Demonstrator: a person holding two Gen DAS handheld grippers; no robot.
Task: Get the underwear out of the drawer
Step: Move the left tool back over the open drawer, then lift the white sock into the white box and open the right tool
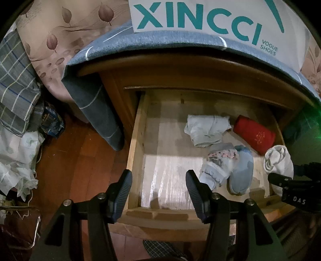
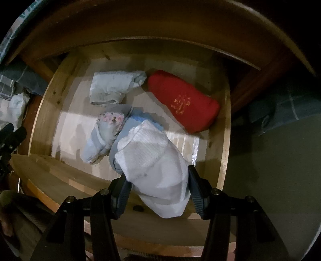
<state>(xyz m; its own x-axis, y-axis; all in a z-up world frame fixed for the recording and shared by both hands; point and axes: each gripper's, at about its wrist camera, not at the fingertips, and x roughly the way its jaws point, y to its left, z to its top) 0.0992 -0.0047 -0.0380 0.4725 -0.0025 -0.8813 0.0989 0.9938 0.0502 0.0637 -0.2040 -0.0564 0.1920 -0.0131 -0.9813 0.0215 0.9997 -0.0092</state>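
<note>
Both views are dim, with a band of light falling across the pale drawer (image 1: 140, 152) liner while its back lies in shadow. Fisheye bending curves the edges, corners go black, and a green glare (image 1: 313, 114) tints the left view's right side.

A home bedroom. A wooden nightstand (image 1: 112, 84) stands with its drawer (image 1: 138, 128) pulled open, holding folded and rolled clothing, among it a red bundle (image 1: 253, 134) and pale blue socks (image 1: 240, 172). Beside it is a bed with a leaf-print cover (image 1: 60, 34) and a checked blanket (image 1: 14, 84). A shoe box (image 1: 200, 18) printed "XINCCI VOGUE SHOES" sits on a blue cloth (image 1: 112, 42) over the nightstand. The floor (image 1: 80, 160) is reddish wood.
</note>
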